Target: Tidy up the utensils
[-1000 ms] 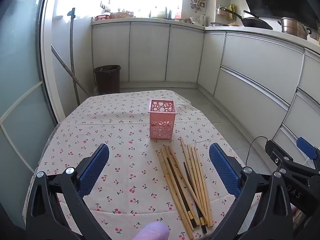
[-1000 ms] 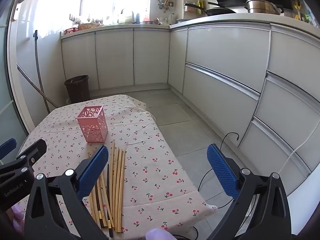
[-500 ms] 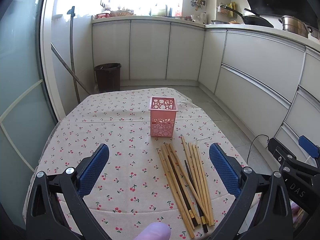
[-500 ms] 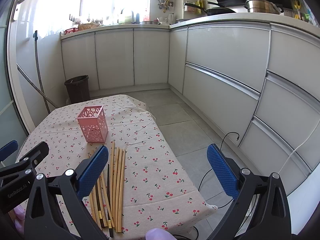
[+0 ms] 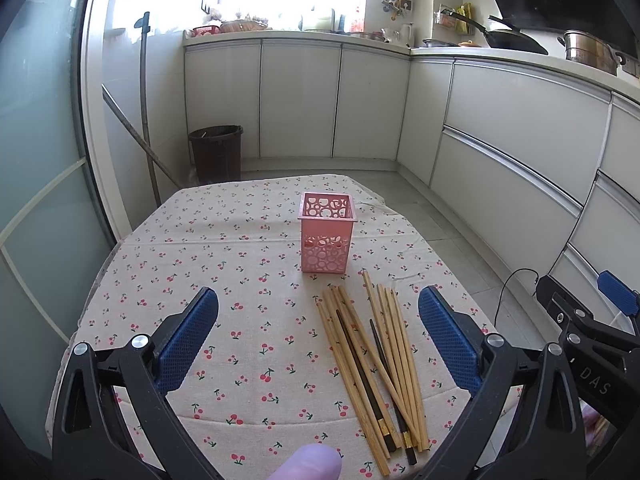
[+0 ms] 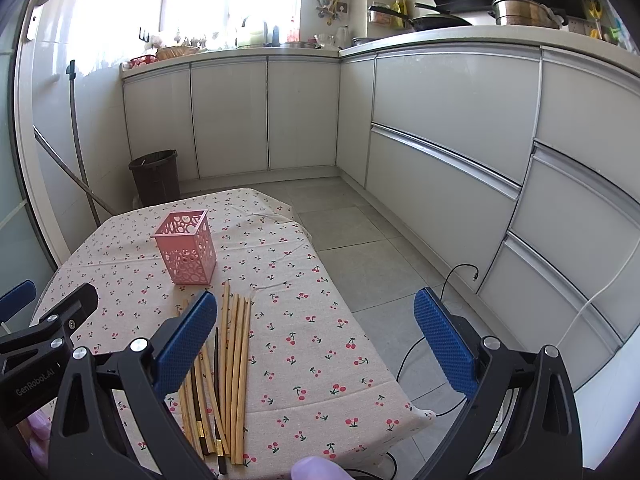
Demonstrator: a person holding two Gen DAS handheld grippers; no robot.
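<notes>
Both grippers hung above the near end of the cherry-print tablecloth (image 5: 240,240) with nothing between their fingers; the left gripper (image 5: 318,338) had its blue pads (image 5: 188,340) spread wide apart, and the right gripper (image 6: 316,340) stood just as wide, one of its pads over the table and the other out past the table edge above the floor; the task looked to be at its very start, with no utensil yet lifted. A loose bunch of chopsticks (image 5: 372,364) lay flat on the cloth, mostly pale bamboo with two dark ones among them, roughly side by side but crossing a little; in the left wrist view the bunch sat inside the finger span, nearer the right-hand pad than the left; in the right wrist view the same chopsticks (image 6: 232,360) lay partly under the left-hand pad and just inside it. Beyond the fingertips of both grippers, past the far tips of the sticks and near them without touching, stood the pink perforated holder (image 5: 326,238), upright and, so far as its open top showed, holding nothing. The next move probably called for one gripper to come down over the bunch, close on a few sticks near one end, tilt them upright and drop them into the holder (image 6: 186,248); thin round sticks lying flat could roll or slip from the pads.
</notes>
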